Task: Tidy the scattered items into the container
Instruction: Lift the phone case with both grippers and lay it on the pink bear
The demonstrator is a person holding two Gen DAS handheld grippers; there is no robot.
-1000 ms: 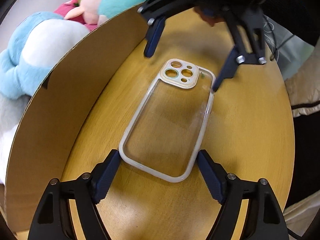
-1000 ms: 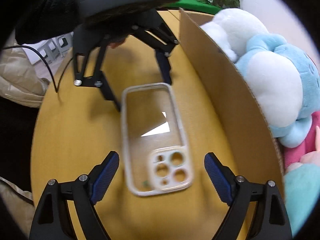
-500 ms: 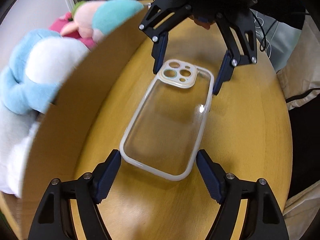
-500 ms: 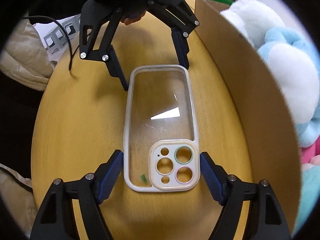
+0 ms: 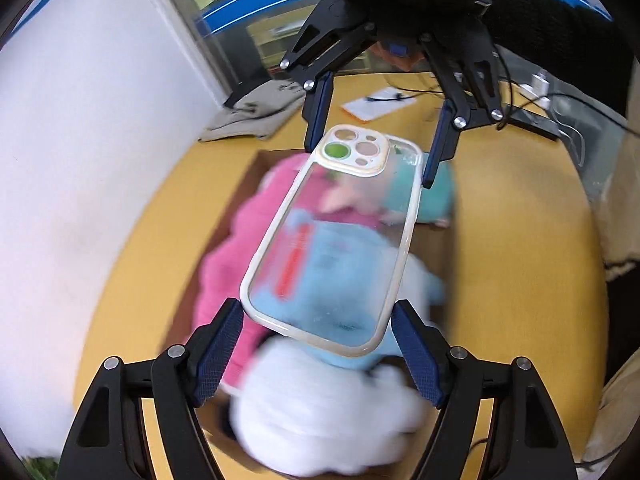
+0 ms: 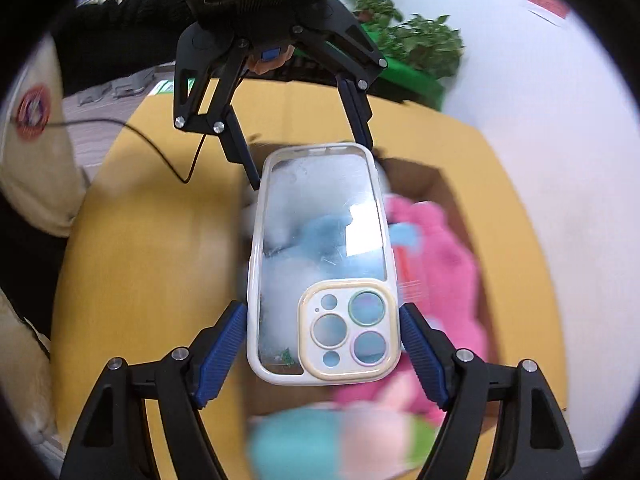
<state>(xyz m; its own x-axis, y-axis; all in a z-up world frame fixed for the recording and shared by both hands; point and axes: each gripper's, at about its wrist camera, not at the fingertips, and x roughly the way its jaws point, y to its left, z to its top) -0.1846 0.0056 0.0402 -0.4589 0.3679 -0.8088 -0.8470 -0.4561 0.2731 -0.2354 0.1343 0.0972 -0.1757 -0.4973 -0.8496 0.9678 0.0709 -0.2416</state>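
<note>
A clear phone case (image 5: pixel 336 236) with a white rim and cream camera block is held in the air between both grippers. My left gripper (image 5: pixel 318 328) is shut on its plain end. My right gripper (image 6: pixel 322 332) is shut on its camera end (image 6: pixel 348 332). The case hangs over the open cardboard box (image 6: pixel 448 188), which holds pink (image 6: pixel 440 248), blue (image 5: pixel 344 272) and white (image 5: pixel 320 412) plush toys. In the left wrist view the right gripper (image 5: pixel 372 144) shows at the case's far end. In the right wrist view the left gripper (image 6: pixel 312 160) does the same.
The box stands on a round wooden table (image 5: pixel 520 240). A grey cloth (image 5: pixel 252 116), an orange-edged pad (image 5: pixel 376 106) and cables (image 5: pixel 560 112) lie at the far side. A white wall (image 5: pixel 80 160) is on the left. Green plants (image 6: pixel 416 40) stand behind the table.
Both grippers closed on the case, lifted it off the table and carried it sideways over the box of plush toys. The views are blurred by this motion.
</note>
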